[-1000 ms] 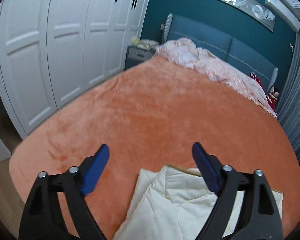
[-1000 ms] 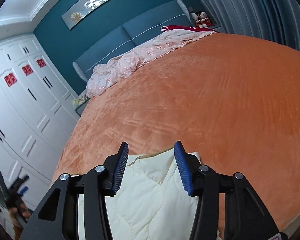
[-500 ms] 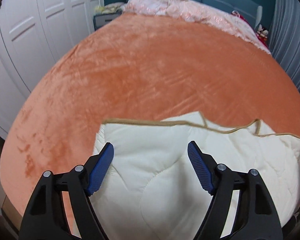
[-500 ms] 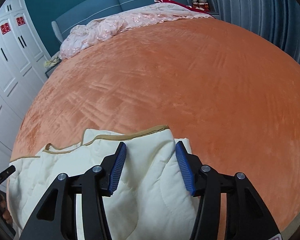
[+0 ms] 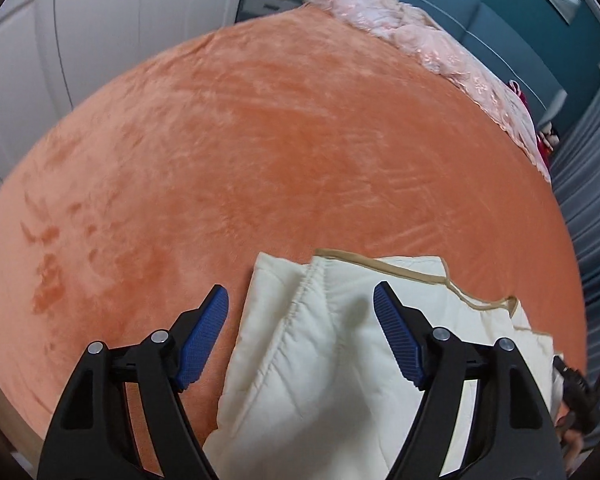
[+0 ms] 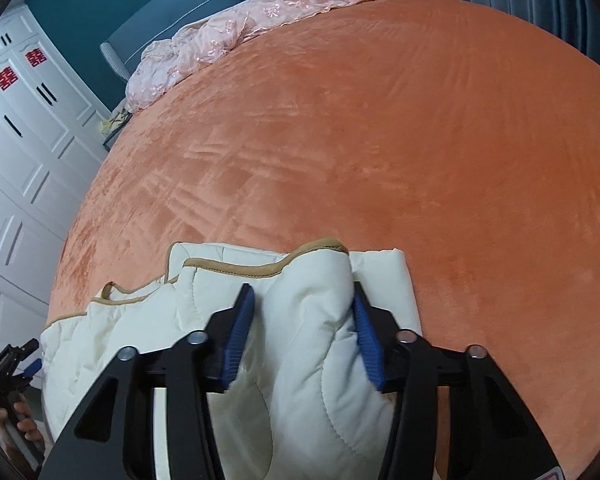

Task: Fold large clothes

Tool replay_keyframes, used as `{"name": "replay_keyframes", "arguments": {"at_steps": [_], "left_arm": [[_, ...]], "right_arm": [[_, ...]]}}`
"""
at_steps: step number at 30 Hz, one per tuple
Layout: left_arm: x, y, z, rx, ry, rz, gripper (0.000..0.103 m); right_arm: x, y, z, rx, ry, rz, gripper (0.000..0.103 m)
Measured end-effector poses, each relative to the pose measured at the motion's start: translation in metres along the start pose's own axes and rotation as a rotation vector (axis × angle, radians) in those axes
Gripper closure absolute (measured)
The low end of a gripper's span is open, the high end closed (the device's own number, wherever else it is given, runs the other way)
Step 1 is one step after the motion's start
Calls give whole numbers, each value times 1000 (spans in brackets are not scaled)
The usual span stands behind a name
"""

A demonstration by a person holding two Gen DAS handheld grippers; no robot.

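Observation:
A cream quilted garment with tan trim (image 5: 332,344) lies at the near edge of the orange bed (image 5: 279,152). My left gripper (image 5: 302,320) is open above the garment's left part, with fabric under the gap and nothing held. In the right wrist view the same garment (image 6: 203,300) is bunched, and my right gripper (image 6: 304,320) has its blue pads pressed on both sides of a puffy fold of it.
A crumpled pink quilt (image 5: 432,40) lies along the blue headboard (image 6: 187,4) at the far end. White wardrobe doors (image 6: 23,128) stand to the left, grey curtains (image 5: 596,152) to the right. A nightstand (image 5: 263,2) sits by the headboard.
Both grippers moved down and closer to the garment. The right gripper has closed in on a fold of it, and the fabric has bunched up. The left gripper shifted toward the garment's left edge.

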State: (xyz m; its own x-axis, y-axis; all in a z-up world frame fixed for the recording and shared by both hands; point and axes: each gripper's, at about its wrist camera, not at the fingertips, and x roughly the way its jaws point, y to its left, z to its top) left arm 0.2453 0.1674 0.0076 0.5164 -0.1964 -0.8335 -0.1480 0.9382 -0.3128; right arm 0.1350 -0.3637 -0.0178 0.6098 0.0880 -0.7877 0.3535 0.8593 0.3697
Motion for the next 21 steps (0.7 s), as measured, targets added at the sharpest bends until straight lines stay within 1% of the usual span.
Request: {"name": "replay_keyframes", "arguments": {"at_steps": [1,2,3,4,5,7,9,11,14,16,18,21], "left_arm": [[5,1,0,-3,11,-10,43],[8,0,0,1,21,-15,52],[11,-2,-1,8,30,-21,73],[14,-5,-1,17,35,-21,88],[13,-8,0,24,19,-5,89],[6,-17,5,47,-29,4,97],[0,-25,13,62,-81,37,103],[2,-30,22,67,-98,60,103],[25,-37,29,93,-70,129,103],[47,-38,25,110,-36,181,103],[65,-35,18,128,-26,244,103],[89,-18,7,85,13,252,103]], "right_arm": [[0,2,0,1,0,2,87],[-2,4,1,3,-6,7,90],[-6,6,2,-4,-25,14,93],[-12,11,3,-23,-49,13,94],[-17,16,6,-39,-72,7,94],[-29,22,15,-52,-118,10,95],[-36,25,25,-56,-162,-4,95],[-32,24,32,-54,-172,-37,95],[-9,16,33,-43,-128,-101,95],[10,10,28,-34,-86,-134,95],[24,3,19,-40,-60,-156,95],[39,0,10,-60,-38,-172,95]]}}
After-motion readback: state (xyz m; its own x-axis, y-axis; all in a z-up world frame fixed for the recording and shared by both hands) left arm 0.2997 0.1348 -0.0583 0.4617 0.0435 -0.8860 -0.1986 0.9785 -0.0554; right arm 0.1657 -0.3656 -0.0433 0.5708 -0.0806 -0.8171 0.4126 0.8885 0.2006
